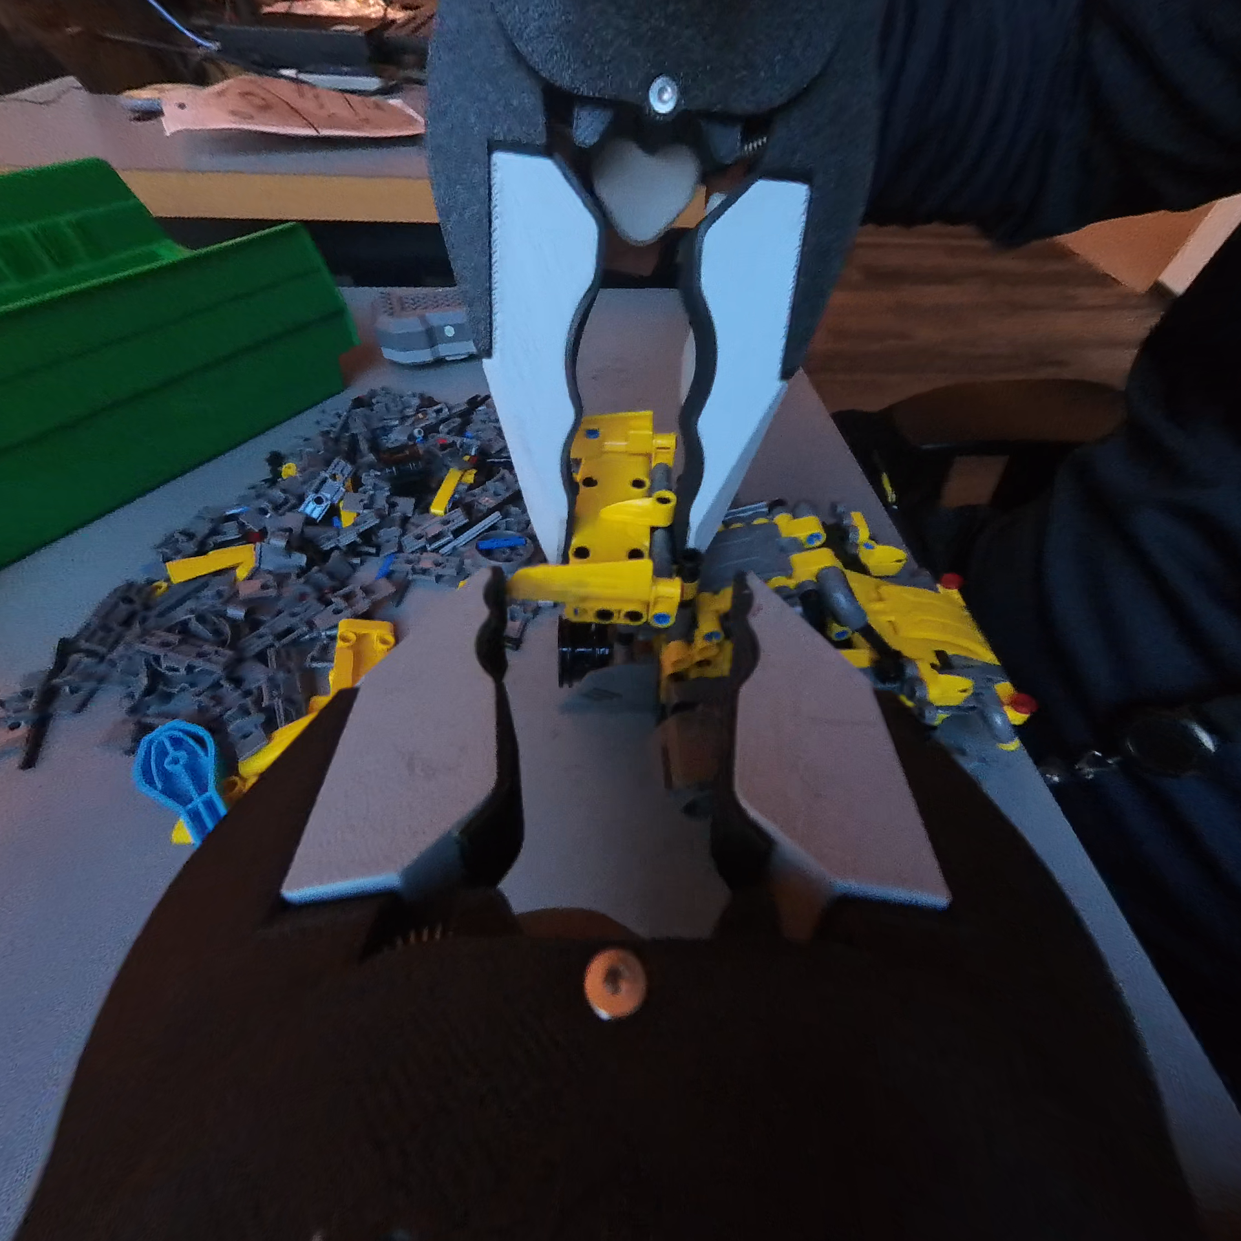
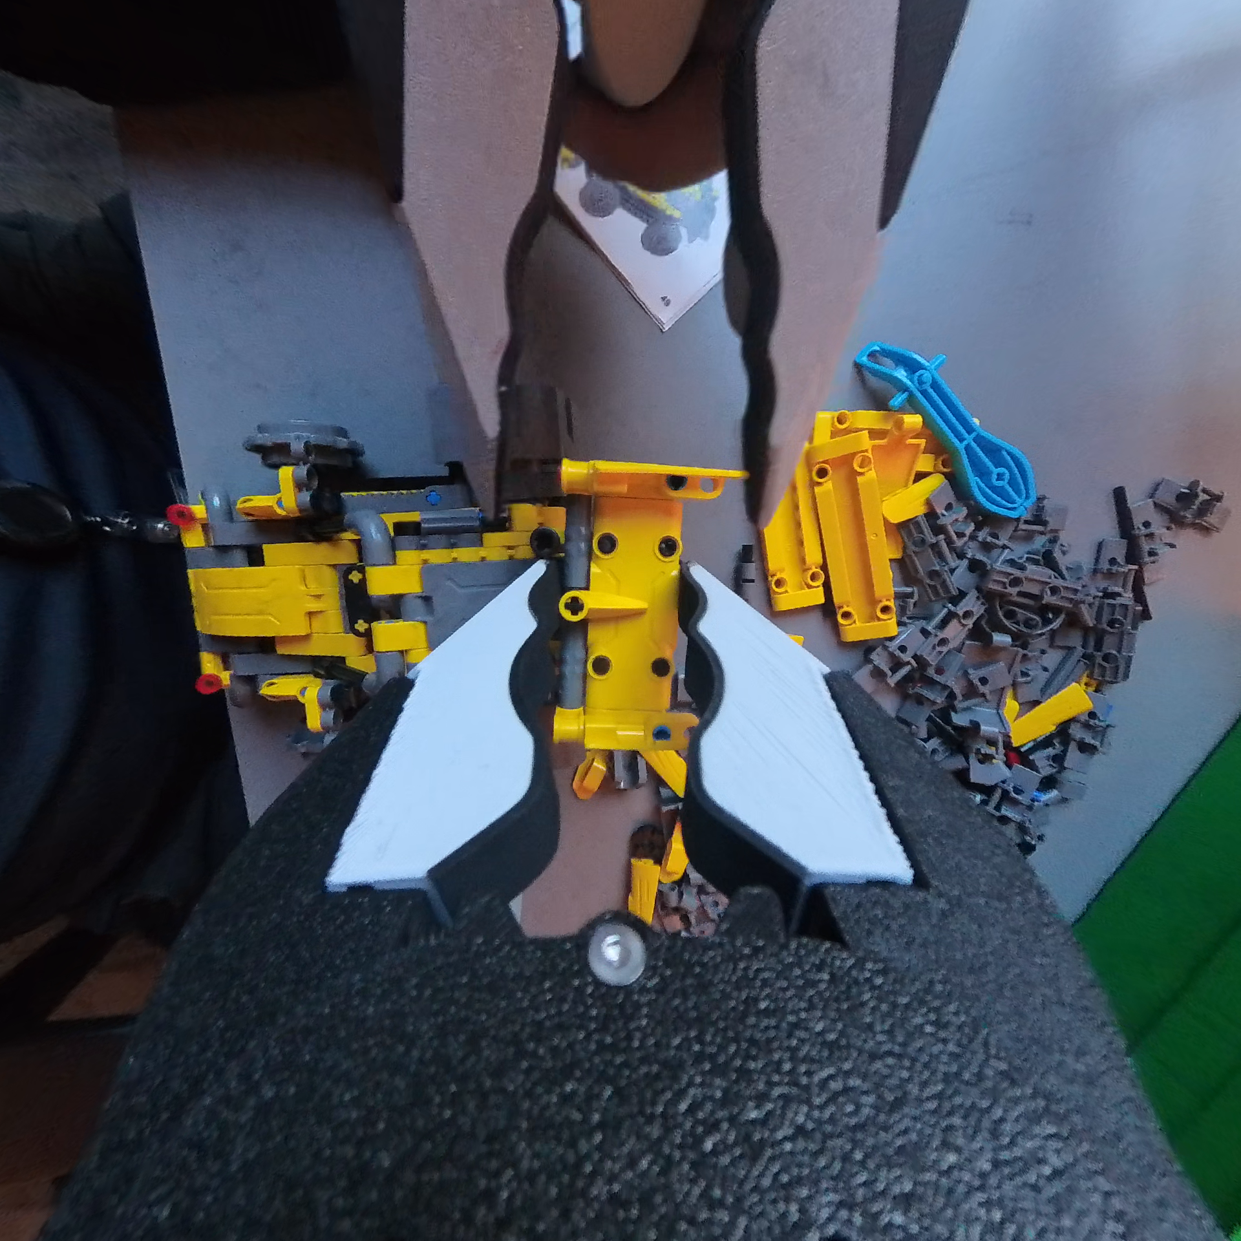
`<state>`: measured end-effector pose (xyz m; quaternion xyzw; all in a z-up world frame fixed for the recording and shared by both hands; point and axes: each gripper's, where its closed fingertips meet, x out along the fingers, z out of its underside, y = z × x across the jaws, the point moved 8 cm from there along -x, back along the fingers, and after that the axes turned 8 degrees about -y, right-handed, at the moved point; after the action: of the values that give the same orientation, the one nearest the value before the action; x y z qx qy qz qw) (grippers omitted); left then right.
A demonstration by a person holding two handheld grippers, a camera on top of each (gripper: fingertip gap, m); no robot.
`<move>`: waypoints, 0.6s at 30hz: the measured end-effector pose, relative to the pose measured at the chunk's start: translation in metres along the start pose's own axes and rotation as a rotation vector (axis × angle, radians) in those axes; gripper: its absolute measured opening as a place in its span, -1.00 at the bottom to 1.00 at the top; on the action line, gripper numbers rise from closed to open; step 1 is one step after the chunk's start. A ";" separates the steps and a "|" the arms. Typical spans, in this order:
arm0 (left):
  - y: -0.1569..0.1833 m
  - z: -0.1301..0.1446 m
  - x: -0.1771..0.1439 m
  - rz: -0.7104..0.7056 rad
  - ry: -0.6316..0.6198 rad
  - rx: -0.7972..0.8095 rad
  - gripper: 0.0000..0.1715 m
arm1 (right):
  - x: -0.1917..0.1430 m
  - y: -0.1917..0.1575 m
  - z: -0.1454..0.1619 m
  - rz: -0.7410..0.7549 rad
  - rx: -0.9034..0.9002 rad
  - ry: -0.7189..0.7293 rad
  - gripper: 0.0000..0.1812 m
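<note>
My right gripper (image 2: 616, 567), with white fingers, is shut on a yellow studless-brick sub-assembly (image 2: 628, 645) with a grey axle along its left side. The piece lies against a larger yellow and grey vehicle build (image 2: 302, 591) on the grey table (image 2: 268, 302). My left gripper (image 1: 618, 591) is open and empty, its tips on either side of the near end of the same sub-assembly (image 1: 611, 483). The right gripper (image 1: 624, 554) comes down from the top of the left wrist view. The left gripper (image 2: 624, 497) faces it in the right wrist view.
A pile of small grey parts (image 1: 302, 537) lies to the left, with a blue plastic tool (image 1: 178, 765) and loose yellow panels (image 2: 846, 537). A green bin (image 1: 134, 336) stands at the far left. A printed sheet (image 2: 665, 255) lies behind. A person in dark clothing (image 1: 1141, 537) is at the table's right edge. My two grippers' fingertips are within a few centimetres of each other.
</note>
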<state>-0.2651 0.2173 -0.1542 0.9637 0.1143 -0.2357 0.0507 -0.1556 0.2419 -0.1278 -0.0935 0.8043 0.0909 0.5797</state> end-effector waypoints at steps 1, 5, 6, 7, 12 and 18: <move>0.000 -0.001 0.001 -0.014 -0.004 0.012 -0.27 | 0.000 0.000 0.000 0.001 -0.001 0.005 -0.63; -0.001 -0.001 0.000 -0.046 -0.016 0.038 -0.42 | 0.000 -0.003 0.001 0.017 -0.027 0.018 -0.62; 0.000 -0.001 -0.001 -0.052 -0.016 0.052 -0.43 | 0.000 -0.004 0.000 0.022 -0.037 0.022 -0.62; 0.001 -0.001 -0.001 -0.059 -0.018 0.064 -0.43 | 0.000 -0.004 0.000 0.025 -0.041 0.024 -0.62; 0.001 0.000 -0.002 -0.060 -0.024 0.074 -0.43 | 0.001 -0.002 0.002 -0.025 -0.037 0.068 -0.62; 0.004 -0.002 -0.001 -0.071 -0.043 0.086 -0.43 | 0.004 0.002 0.006 -0.156 0.034 0.129 -0.48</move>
<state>-0.2640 0.2139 -0.1514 0.9552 0.1369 -0.2625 0.0034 -0.1517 0.2453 -0.1337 -0.1516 0.8316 0.0255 0.5336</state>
